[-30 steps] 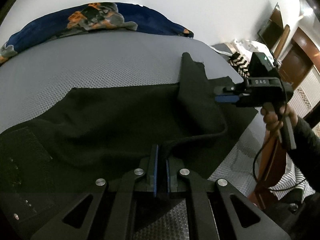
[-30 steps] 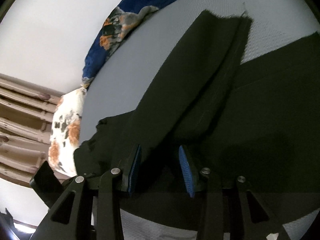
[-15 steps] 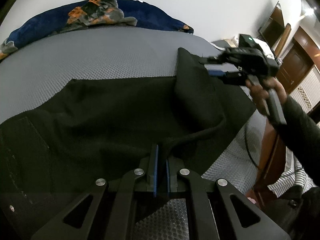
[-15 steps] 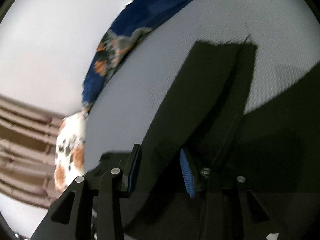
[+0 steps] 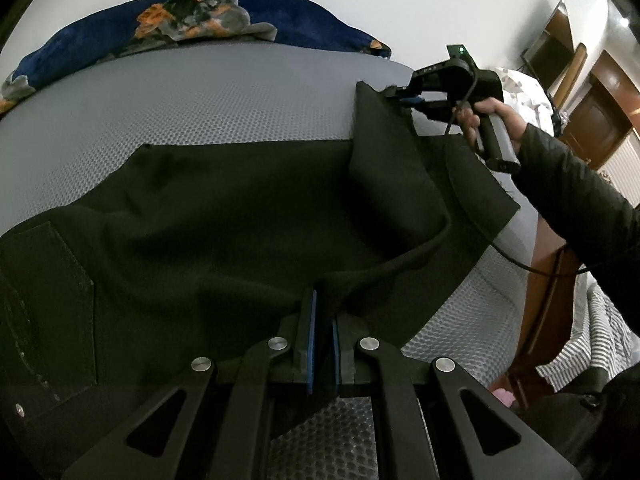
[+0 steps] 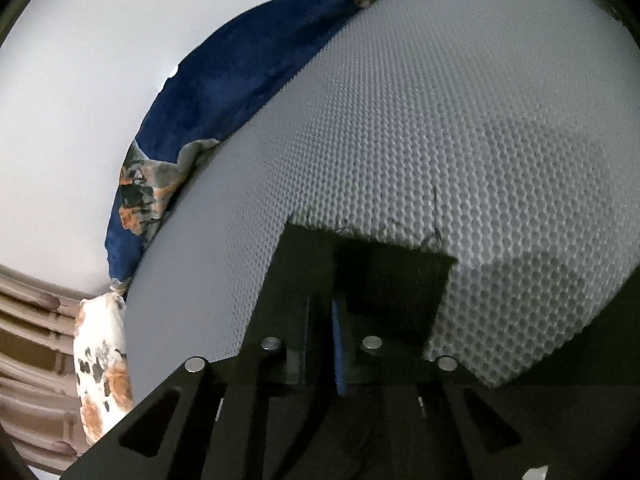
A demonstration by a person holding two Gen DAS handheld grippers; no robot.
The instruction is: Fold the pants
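black pants (image 5: 224, 216) lie spread across the grey bed (image 5: 208, 96), one leg end folded back toward its far right corner, back pocket showing.

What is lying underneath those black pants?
The black pants lie on a grey honeycomb-textured mattress, visible all around them. Whatever sits directly beneath the spread cloth is covered, so it cannot be seen.

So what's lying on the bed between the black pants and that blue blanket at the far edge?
Nothing: in the left wrist view, only bare grey mattress separates the pants from the blue blanket.
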